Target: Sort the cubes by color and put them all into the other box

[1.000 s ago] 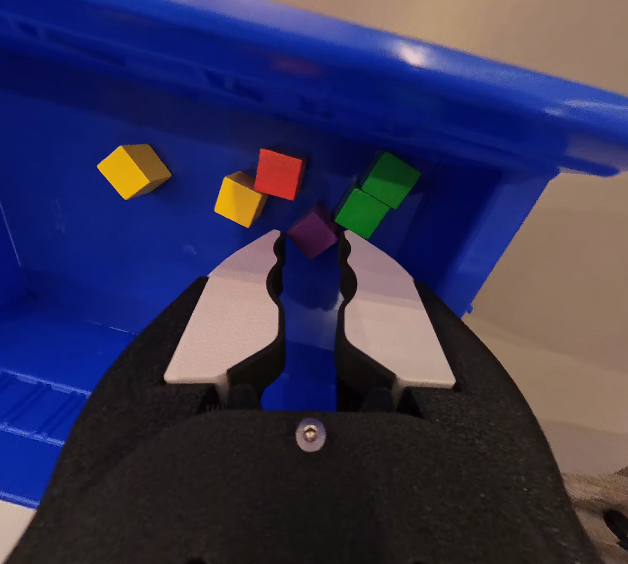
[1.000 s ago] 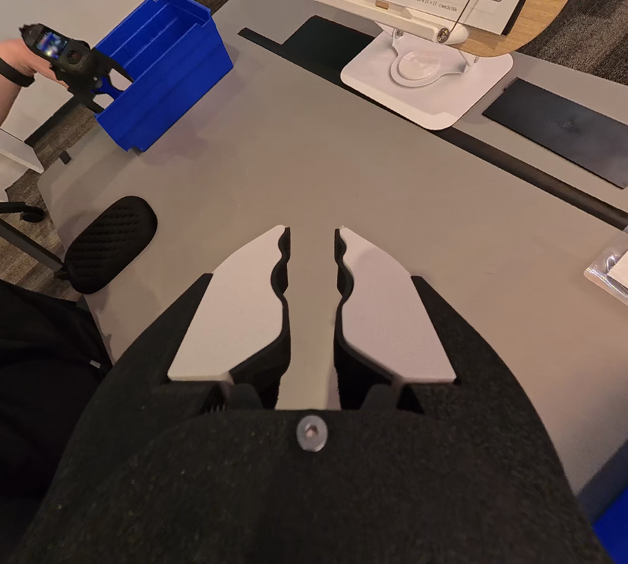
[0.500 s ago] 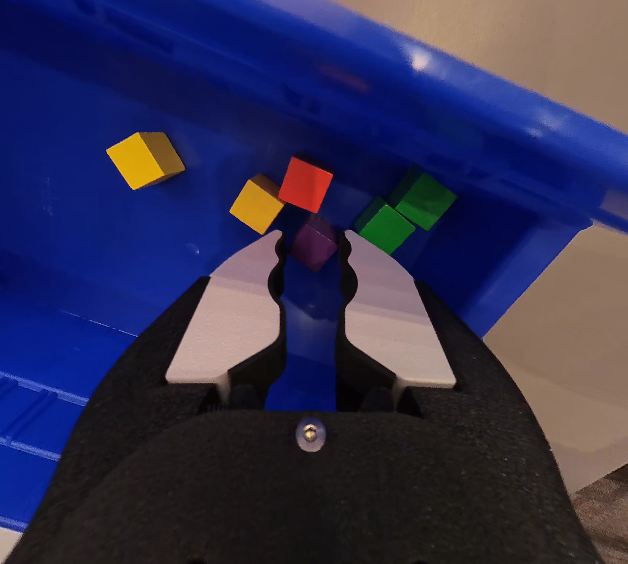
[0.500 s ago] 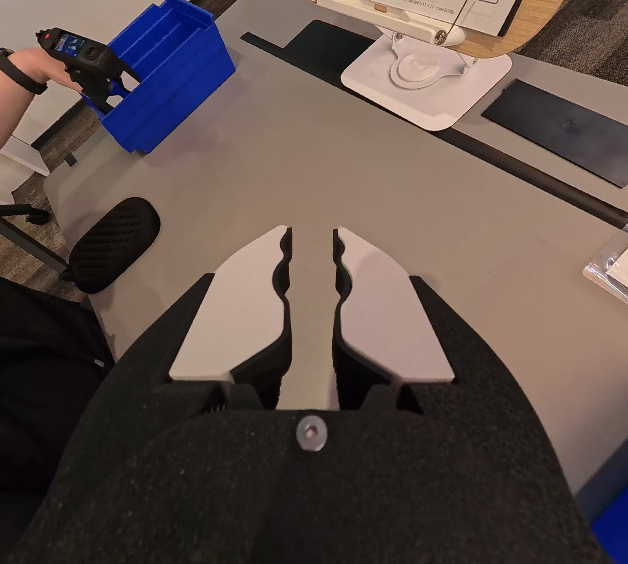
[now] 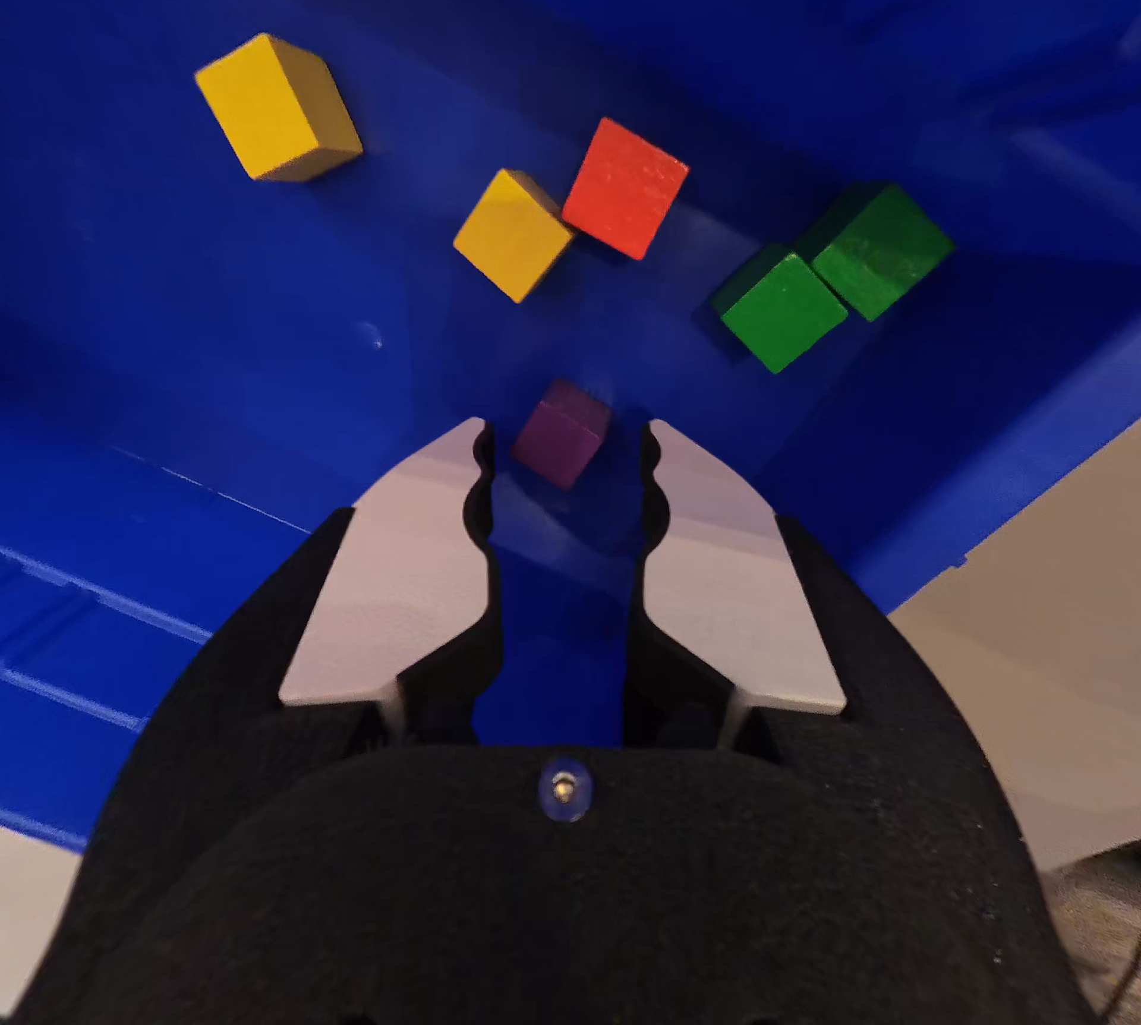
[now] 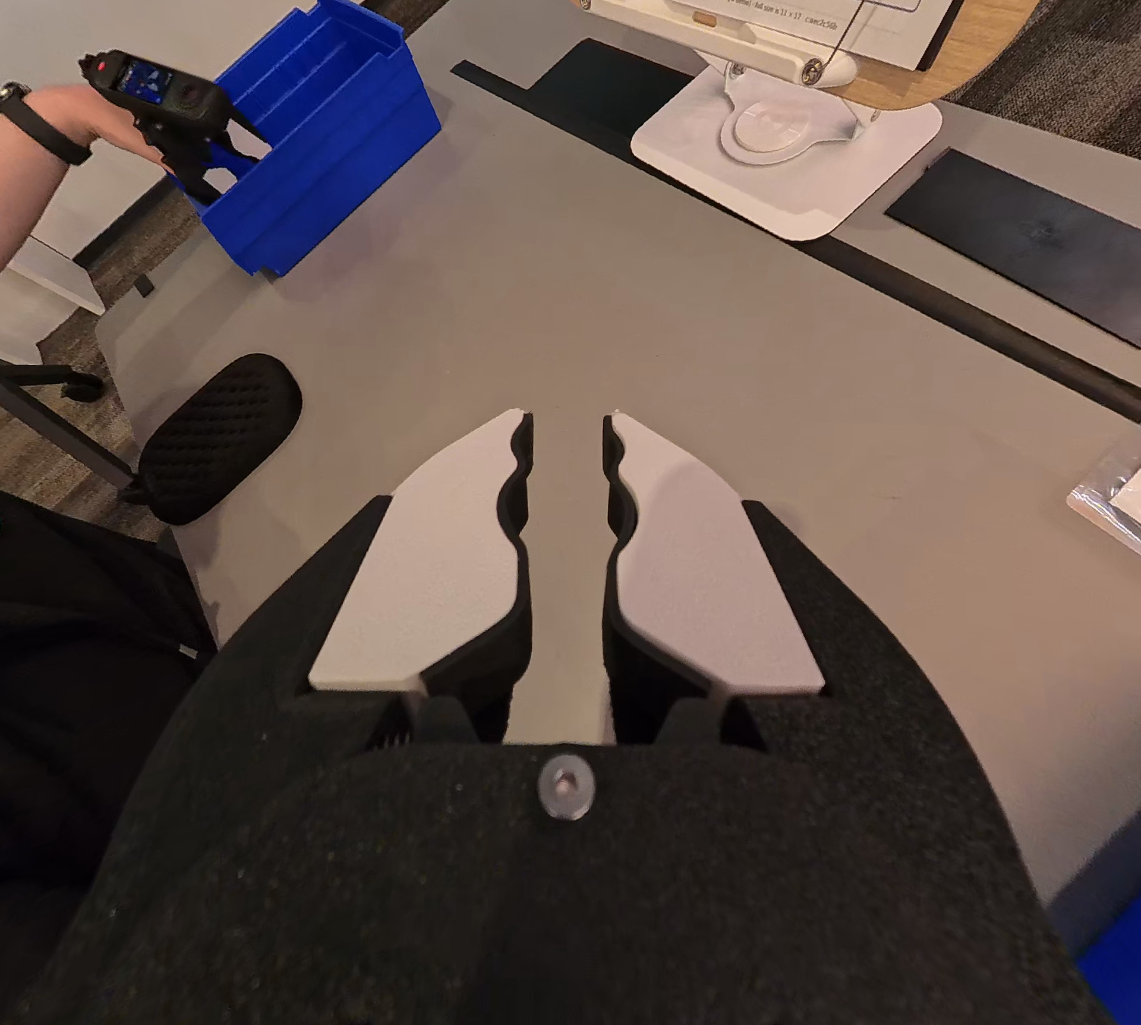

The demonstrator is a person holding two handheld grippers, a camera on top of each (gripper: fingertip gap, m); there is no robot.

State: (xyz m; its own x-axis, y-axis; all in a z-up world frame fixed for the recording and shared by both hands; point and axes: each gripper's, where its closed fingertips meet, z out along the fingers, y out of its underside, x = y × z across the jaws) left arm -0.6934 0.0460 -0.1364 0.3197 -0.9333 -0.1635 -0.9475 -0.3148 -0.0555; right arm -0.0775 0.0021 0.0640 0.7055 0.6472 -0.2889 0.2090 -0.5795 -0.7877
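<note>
Purple cube (image 5: 560,435) lies on the floor of the blue box (image 5: 185,378), straight ahead of the left tongs (image 5: 563,427) and just between their tips, turned cornerwise to the jaws, which stand open and grip nothing. Beyond the purple cube sit a red cube (image 5: 623,188) touching a yellow cube (image 5: 514,236); two green cubes (image 5: 827,279) lie beyond and to its right. The right tongs (image 6: 568,416), open and empty, hover over the grey surface (image 6: 617,316), well apart from the box, so the left is plainly nearer.
</note>
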